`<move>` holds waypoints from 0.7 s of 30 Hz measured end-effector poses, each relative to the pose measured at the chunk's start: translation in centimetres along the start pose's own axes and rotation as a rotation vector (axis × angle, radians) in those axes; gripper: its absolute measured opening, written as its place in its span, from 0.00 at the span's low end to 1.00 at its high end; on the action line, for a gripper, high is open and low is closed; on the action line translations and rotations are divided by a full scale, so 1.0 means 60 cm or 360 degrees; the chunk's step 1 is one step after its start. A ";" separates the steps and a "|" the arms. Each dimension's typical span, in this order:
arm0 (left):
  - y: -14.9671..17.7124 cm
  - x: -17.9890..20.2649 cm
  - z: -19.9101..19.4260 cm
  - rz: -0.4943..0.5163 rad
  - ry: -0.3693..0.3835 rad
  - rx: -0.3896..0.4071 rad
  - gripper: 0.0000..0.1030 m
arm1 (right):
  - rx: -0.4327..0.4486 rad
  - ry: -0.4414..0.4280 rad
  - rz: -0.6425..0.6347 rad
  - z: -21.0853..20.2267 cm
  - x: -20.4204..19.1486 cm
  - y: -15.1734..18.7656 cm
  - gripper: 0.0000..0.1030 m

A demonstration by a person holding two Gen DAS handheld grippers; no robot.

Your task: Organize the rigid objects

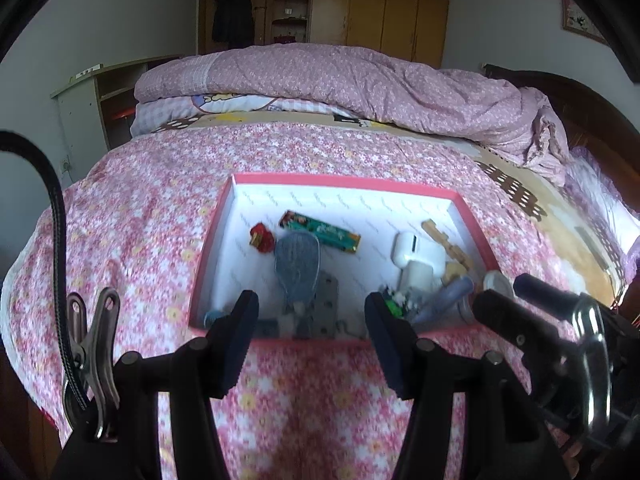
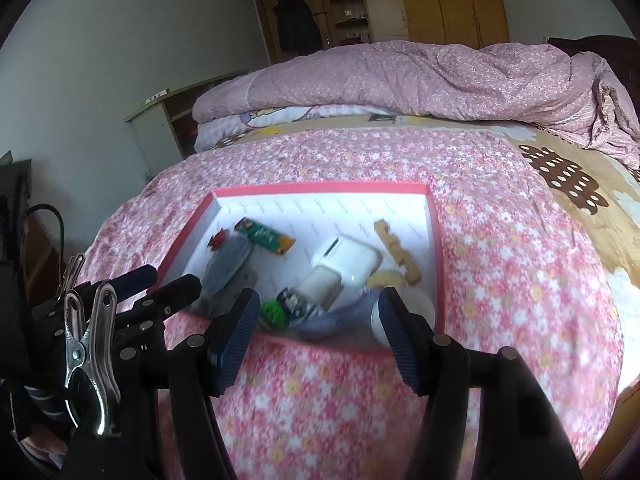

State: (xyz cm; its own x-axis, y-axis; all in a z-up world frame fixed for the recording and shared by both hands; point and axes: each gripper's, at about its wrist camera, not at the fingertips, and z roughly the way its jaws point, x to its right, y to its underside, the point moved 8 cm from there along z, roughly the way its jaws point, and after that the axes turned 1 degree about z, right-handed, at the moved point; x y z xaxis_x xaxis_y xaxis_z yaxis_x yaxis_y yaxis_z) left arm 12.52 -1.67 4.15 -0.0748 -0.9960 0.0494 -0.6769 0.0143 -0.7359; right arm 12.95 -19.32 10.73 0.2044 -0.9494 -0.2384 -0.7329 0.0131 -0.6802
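Observation:
A red-rimmed box (image 1: pixel 340 181) (image 2: pixel 320 189) lies on the bed. Inside are a green packet (image 1: pixel 320 232) (image 2: pixel 264 237), a small red item (image 1: pixel 262 237) (image 2: pixel 218 240), a grey oval brush (image 1: pixel 298 264) (image 2: pixel 228 260), a white case (image 1: pixel 418 250) (image 2: pixel 348 258), a wooden piece (image 1: pixel 448 242) (image 2: pixel 398 248), a green toy (image 1: pixel 394 302) (image 2: pixel 274 312) and a bluish tube (image 1: pixel 448 296) (image 2: pixel 340 320). My left gripper (image 1: pixel 310 330) is open and empty above the box's near edge. My right gripper (image 2: pixel 316 332) is open and empty there too, and shows at the right in the left wrist view (image 1: pixel 532 320).
The box sits on a pink flowered bedspread (image 1: pixel 160 220) (image 2: pixel 500 260). A folded purple quilt (image 1: pixel 340 76) (image 2: pixel 400 76) lies behind. A wooden wardrobe (image 1: pixel 380 0), a small shelf unit (image 1: pixel 100 96) and a dark headboard (image 1: pixel 580 104) stand around the bed.

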 end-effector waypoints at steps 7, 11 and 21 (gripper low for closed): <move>0.045 -0.002 -0.024 -0.0022 -0.0017 -0.0061 0.57 | -0.0034 0.0025 0.0013 -0.025 -0.002 0.045 0.61; 0.070 -0.002 -0.030 -0.0028 -0.0017 -0.0091 0.57 | -0.0087 0.0046 0.0027 -0.027 0.005 0.074 0.61; 0.126 0.000 0.001 -0.0018 -0.0064 -0.0203 0.57 | -0.0222 0.0158 0.0072 -0.011 0.042 0.138 0.61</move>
State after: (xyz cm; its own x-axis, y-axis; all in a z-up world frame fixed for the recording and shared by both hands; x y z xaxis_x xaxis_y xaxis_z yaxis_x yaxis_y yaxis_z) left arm 7.46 -1.54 -1.48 -0.0390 -0.9988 0.0284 -0.7652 0.0116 -0.6437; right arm 6.94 -21.81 4.97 0.1094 -0.9752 -0.1922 -0.8243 0.0190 -0.5658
